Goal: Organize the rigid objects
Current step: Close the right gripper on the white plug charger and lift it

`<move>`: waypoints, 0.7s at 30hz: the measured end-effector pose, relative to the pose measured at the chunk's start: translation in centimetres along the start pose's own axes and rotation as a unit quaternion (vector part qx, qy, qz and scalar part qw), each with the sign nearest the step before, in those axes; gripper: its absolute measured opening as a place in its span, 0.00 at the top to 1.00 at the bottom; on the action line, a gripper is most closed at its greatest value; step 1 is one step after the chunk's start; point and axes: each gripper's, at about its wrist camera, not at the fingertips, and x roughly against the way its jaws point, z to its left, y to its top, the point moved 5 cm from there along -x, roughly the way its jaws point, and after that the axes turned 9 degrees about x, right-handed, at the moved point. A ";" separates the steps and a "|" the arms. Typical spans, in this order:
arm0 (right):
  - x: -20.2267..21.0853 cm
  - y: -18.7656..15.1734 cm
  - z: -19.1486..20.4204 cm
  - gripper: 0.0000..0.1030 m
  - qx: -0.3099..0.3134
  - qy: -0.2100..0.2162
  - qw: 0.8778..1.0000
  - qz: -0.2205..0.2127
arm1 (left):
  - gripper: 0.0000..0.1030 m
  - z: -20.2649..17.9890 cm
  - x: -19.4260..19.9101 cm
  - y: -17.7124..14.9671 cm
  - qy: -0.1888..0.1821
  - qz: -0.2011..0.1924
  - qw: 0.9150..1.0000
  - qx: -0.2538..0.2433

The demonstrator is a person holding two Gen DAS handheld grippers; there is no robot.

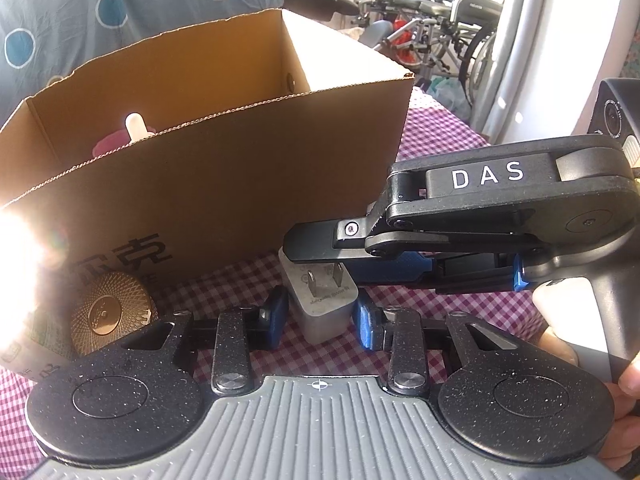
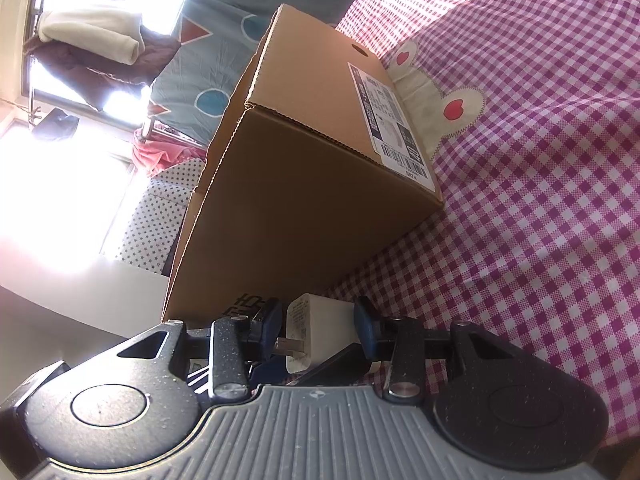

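Charger [image 1: 320, 300] stands on the checked cloth [image 1: 440, 128] just before the cardboard box [image 1: 224, 168], prongs facing my left gripper [image 1: 322, 318], whose fingers straddle it slightly apart. My right gripper [image 2: 316, 330] clamps it crosswise from the right, so it leads.

Centre bottom: white square plug adapter [image 1: 320, 300] between left gripper [image 1: 322, 320] blue pads (prongs up), right gripper [image 1: 320, 258] over it; open brown cardboard box [image 1: 224, 184] behind.
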 end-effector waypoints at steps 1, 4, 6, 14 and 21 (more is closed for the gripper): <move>0.0 -0.1 0.0 0.57 -0.001 0.000 1.000 0.000 | 0.67 -0.1 0.0 0.0 -0.001 0.001 1.000 0.000; 0.0 -0.3 -0.1 0.57 -0.003 0.001 1.000 0.000 | 0.67 -0.1 0.1 -0.1 -0.001 0.003 1.000 -0.001; -0.1 -0.4 -0.1 0.57 -0.003 0.001 1.000 0.000 | 0.67 0.0 0.1 -0.1 -0.001 0.003 1.000 -0.002; -0.2 -0.4 -0.1 0.57 -0.003 0.002 1.000 0.000 | 0.66 -0.1 -0.2 0.1 -0.004 0.009 1.000 0.002; -0.1 -0.4 -0.1 0.57 -0.003 0.002 1.000 0.000 | 0.66 0.1 -0.3 0.2 -0.001 0.009 1.000 0.001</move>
